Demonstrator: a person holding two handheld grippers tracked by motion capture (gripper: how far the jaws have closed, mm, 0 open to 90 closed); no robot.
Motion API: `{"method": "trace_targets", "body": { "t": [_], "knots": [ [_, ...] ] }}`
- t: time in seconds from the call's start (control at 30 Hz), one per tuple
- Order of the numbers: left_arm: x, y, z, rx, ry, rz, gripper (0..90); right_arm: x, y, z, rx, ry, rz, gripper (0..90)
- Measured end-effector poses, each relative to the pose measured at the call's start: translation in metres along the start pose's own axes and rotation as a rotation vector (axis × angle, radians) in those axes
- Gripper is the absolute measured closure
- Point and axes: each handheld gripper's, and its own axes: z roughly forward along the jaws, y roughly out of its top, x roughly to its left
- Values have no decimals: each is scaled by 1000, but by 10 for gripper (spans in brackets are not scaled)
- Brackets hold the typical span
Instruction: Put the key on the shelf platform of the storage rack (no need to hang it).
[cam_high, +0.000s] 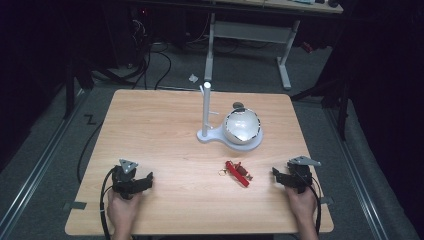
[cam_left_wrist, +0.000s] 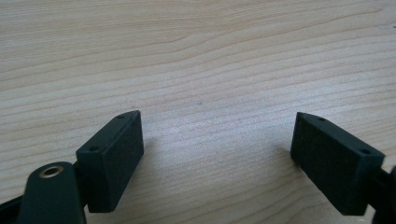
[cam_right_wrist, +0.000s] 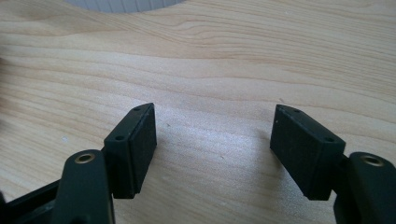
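Where the table (cam_high: 165, 130) meets the bottom edge of the high view, the person's forearms are cut off, so only the hands and grippers can be read. The left gripper (cam_high: 148, 180) rests on the wood near the front left corner, held by the left hand (cam_high: 121, 206); in the left gripper view its jaws stand wide apart over bare wood with nothing between them (cam_left_wrist: 217, 154). The right gripper (cam_high: 275, 173) sits near the front right corner in the right hand (cam_high: 302, 200), and in the right gripper view its jaws are likewise spread, gripping nothing (cam_right_wrist: 213, 149). A pale curved edge (cam_right_wrist: 123, 4) is cut off at the top of that view; I cannot tell what it is.

Between the grippers, nearer the right one, lies a small red object (cam_high: 238, 173) with some metal parts at its left side, too small to identify. Its long axis runs diagonally, from upper left towards lower right.

Behind it stands a white stand (cam_high: 206, 112) with an upright post. On its base, right of the post, rests a white bowl (cam_high: 242, 126), tilted toward the camera
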Motion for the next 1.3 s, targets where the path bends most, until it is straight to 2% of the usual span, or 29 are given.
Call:
{"method": "trace_targets", "body": {
  "t": [0.77, 1.17, 1.3],
  "knots": [
    [0, 0, 0, -2, 1, -2, 179, 0, 1, 0, 1, 3, 0, 321],
    [0, 0, 0, -1, 1, -2, 179, 2, 1, 0, 4, -14, 12, 322],
    [0, 0, 0, -1, 1, -1, 179, 3, 2, -2, 6, 1, 18, 332]
  ]
}}
